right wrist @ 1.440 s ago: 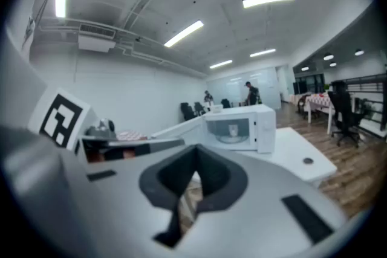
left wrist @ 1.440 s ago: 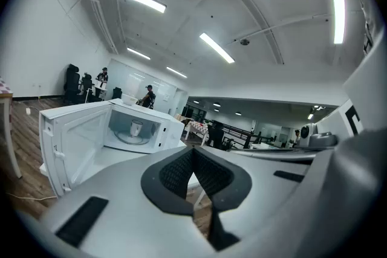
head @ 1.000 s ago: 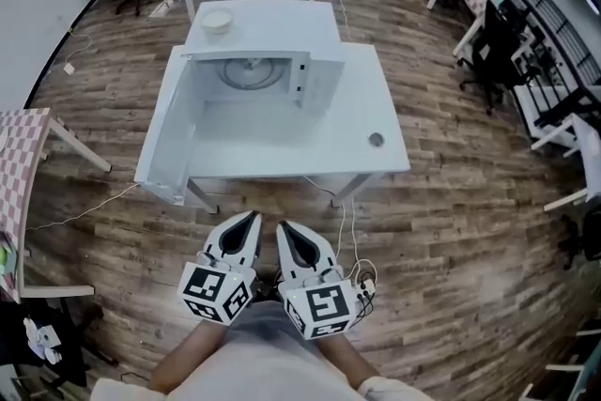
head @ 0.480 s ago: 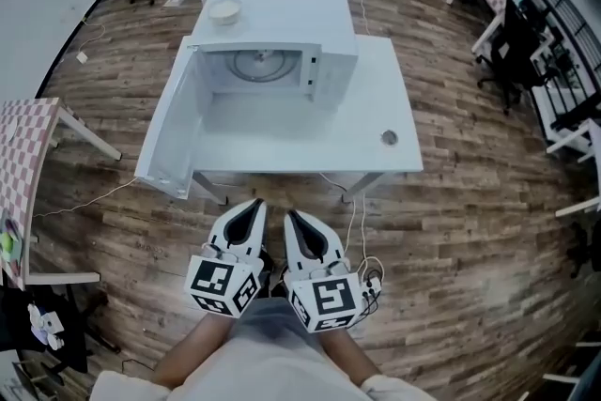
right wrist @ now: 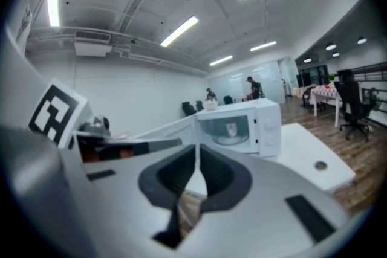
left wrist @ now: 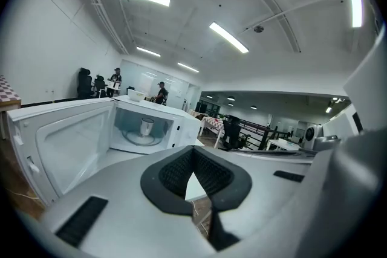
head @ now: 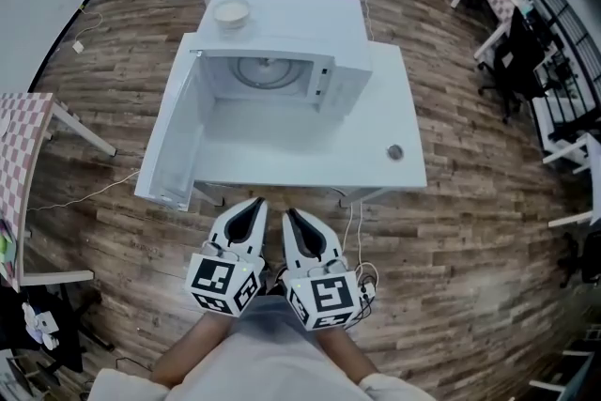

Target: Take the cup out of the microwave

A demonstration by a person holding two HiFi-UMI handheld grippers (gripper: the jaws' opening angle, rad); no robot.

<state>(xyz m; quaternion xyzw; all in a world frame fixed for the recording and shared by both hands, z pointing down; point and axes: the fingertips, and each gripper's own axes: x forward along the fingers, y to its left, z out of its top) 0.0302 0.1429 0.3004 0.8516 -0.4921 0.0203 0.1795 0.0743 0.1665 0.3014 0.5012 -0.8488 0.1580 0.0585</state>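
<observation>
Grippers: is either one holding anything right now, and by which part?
Nothing is held. The left gripper and right gripper are both shut and empty; the cup stands inside the open microwave.

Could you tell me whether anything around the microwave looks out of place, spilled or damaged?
Nothing looks spilled or damaged. The white microwave sits on the white table, door swung wide open, with the pale cup upright on its turntable. Only a small white bowl on top of the microwave seems slightly unusual.

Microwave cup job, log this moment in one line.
microwave door: open | cup: inside on turntable | left gripper: shut, empty | right gripper: shut, empty
</observation>
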